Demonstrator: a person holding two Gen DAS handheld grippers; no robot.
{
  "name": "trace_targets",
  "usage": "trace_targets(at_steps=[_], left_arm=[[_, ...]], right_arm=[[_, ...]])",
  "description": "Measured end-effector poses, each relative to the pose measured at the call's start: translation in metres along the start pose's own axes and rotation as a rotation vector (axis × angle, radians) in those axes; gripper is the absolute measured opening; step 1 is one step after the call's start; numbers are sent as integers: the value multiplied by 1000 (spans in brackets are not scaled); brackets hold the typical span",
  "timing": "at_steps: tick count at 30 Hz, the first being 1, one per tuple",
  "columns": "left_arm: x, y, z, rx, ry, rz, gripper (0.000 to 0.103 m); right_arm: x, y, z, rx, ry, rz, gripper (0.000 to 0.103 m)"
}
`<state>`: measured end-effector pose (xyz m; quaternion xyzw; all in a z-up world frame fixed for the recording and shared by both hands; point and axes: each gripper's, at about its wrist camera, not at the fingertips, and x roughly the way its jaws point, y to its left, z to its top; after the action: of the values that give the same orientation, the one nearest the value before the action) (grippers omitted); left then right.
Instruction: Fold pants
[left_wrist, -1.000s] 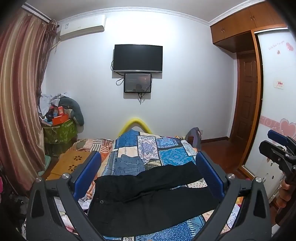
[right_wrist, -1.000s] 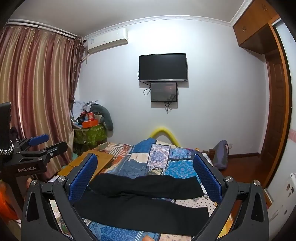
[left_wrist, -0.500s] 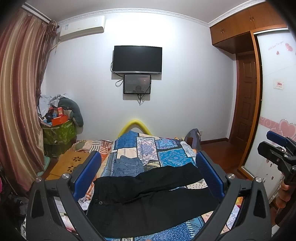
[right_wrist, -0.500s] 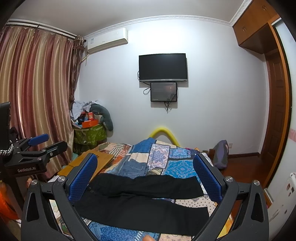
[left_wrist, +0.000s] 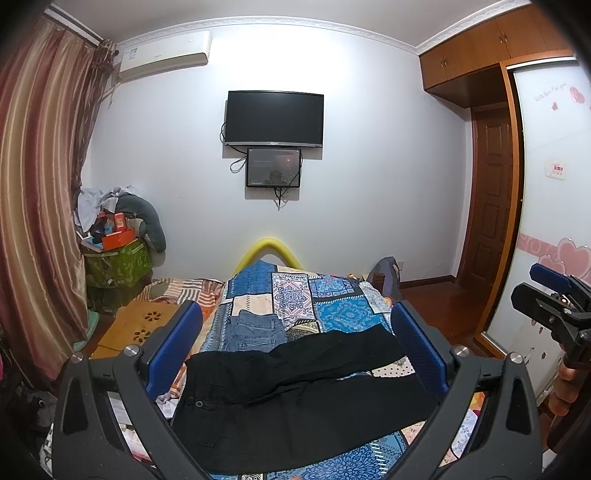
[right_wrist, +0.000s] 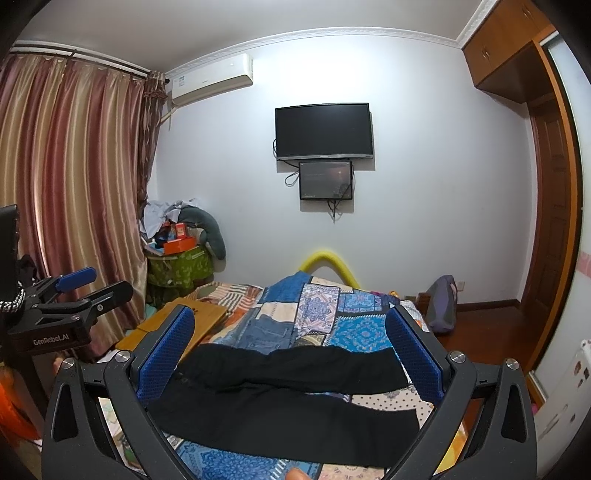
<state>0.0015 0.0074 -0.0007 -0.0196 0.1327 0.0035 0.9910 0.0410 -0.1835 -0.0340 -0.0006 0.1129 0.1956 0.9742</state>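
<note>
Left wrist view: your left gripper (left_wrist: 295, 354) and right gripper (right_wrist: 290, 352) hover spread, empty, above black pants (left_wrist: 295, 398) flat on the patchwork bedspread (left_wrist: 332, 314); fabric looks limp, light; pinch waistband and hems.

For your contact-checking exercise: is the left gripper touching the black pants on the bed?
Apart. The right wrist view shows the left gripper held in the air off to the side, clear of the black pants lying on the bed.

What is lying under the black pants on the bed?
The black pants lie on a blue patchwork cover. Folded jeans lie beyond them. Anything directly beneath the pants is hidden.
</note>
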Motion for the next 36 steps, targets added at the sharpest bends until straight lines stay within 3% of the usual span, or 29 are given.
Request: trace_targets(at_steps=[36], left_arm=[[3,11,-2,-7,0,5,103]], right_arm=[[8,-5,-2,14,3,-8,103]])
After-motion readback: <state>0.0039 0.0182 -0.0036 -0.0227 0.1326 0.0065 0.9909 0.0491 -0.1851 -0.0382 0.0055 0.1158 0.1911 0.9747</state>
